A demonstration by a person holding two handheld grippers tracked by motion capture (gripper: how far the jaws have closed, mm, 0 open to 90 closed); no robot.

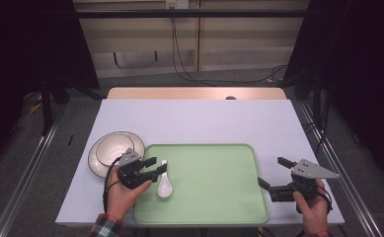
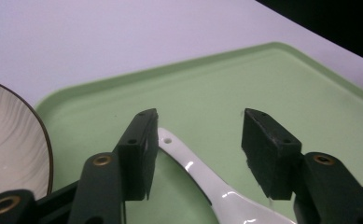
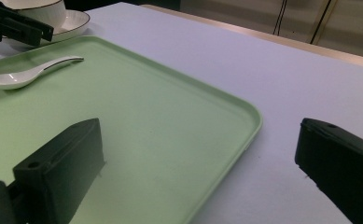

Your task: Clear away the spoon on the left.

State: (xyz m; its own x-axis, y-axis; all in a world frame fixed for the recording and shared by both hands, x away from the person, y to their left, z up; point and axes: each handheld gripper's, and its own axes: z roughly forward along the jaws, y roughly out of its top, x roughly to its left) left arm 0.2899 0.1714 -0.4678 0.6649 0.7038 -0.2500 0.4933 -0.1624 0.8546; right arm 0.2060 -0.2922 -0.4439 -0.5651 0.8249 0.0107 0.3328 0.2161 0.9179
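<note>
While the person's left hand (image 1: 123, 195) rests near the table's (image 1: 199, 118) front-left edge, a white bowl (image 1: 111, 150) with a dark rim sits on a matching saucer at about 9 o'clock from the green tray (image 1: 214, 192), just off its left edge. In the left gripper view the bowl's ribbed wall (image 2: 6, 154) shows at the far left. The left gripper (image 1: 155, 168) reaches over the tray's near-left corner with its 2 jaws parted. A white spoon (image 1: 164, 185) lies flat on the tray beneath them, its handle end toward 12 o'clock and its scoop toward 6 o'clock. In the left gripper view the spoon (image 2: 202, 182) runs between the jaws, its handle tip with a small hole lying just beside the left jaw; the right jaw stands clear of it, so nothing is clamped. The tray takes up the middle of the table's front half, bare apart from the spoon. At roughly 3 o'clock from the tray, the right gripper (image 1: 273, 173) is held in the person's right hand (image 1: 312, 207), jaws spread wide and holding nothing; in the right gripper view 1 jaw hangs over the tray's (image 3: 170, 140) corner and the other over the bare table (image 3: 272, 93).
</note>
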